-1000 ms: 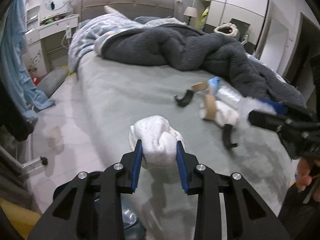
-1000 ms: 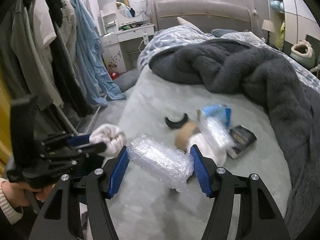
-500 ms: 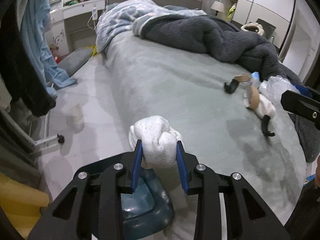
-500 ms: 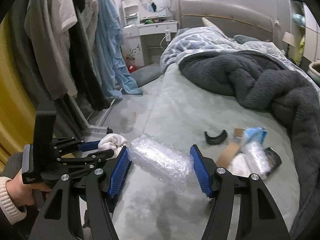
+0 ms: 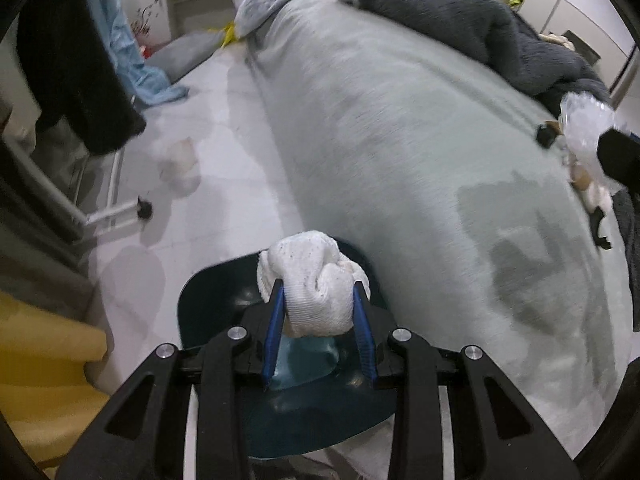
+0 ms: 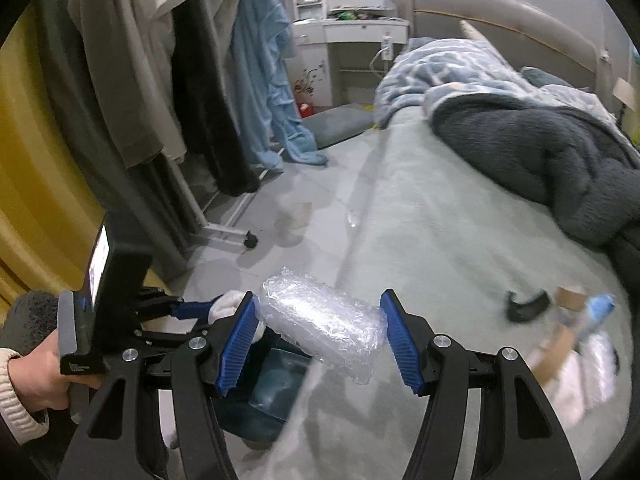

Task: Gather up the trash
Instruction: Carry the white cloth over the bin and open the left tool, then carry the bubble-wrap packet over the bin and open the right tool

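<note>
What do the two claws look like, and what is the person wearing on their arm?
Both claws, left and right, have black plastic frames with cut-out holes, silver screws and ribbed blue pads. The person's sleeve is cream ribbed knit.

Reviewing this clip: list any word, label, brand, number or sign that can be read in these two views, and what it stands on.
None can be read.
Small pale print on the lower edge of the left gripper body: too small and blurred.
Blue wrapper among the litter on the bed: blurred, no lettering shows.
Dark floral decal on the white dresser: a picture, not text.
</note>
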`<state>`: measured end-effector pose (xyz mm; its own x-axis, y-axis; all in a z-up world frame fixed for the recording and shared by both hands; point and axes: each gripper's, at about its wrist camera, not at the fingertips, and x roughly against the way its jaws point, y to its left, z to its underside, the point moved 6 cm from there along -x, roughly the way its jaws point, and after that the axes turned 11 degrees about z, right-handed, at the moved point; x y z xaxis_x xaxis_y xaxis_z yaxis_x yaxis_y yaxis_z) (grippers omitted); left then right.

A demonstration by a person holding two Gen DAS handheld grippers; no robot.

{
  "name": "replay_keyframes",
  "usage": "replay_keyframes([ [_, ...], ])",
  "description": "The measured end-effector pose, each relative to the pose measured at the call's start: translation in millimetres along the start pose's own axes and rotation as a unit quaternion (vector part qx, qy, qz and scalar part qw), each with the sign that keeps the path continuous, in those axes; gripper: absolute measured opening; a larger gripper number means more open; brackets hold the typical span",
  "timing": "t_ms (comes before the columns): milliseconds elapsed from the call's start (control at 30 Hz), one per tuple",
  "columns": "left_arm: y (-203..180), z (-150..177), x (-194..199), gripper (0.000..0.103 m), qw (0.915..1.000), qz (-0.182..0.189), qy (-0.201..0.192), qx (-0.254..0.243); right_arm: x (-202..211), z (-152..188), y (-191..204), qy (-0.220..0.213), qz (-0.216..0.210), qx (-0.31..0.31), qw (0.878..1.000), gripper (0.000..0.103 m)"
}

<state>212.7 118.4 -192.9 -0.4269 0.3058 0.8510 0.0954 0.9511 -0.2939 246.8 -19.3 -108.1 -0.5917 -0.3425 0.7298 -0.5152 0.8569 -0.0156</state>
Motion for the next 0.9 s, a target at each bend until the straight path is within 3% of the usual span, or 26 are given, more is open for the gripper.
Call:
replay_keyframes([
  [267, 38.1, 28.3, -13.5, 0.035, 0.9978, -0.006, 0.052, 0.041, -34.6, -7.2, 37.9, 0.031, -0.040, 0.019, 0.999, 0.063],
  [567, 71.0, 54.0, -23.7, 0.037, 0.9896, 0.002, 0.105, 0.099, -79.0, 5.0, 69.4, 0.079, -0.044, 0.060, 0.994, 0.063],
  [633, 72.8, 54.9, -20.5, 0.043, 0.9891, 0.003, 0.105, 0.103, -89.3, 10.2, 72.2, 0.094, -0.043, 0.062, 0.993, 0.063],
  [700, 74.7, 54.0, -17.8, 0.055, 0.9893, 0.002, 0.102, 0.104, -97.7, 16.4, 74.4, 0.110, -0.042, 0.064, 0.991, 0.063],
  [900, 79.6, 43.2, 1.8, 0.069, 0.9927, -0.001, 0.074, 0.095, -118.2, 32.5, 84.6, 0.143, -0.045, 0.069, 0.986, 0.063],
])
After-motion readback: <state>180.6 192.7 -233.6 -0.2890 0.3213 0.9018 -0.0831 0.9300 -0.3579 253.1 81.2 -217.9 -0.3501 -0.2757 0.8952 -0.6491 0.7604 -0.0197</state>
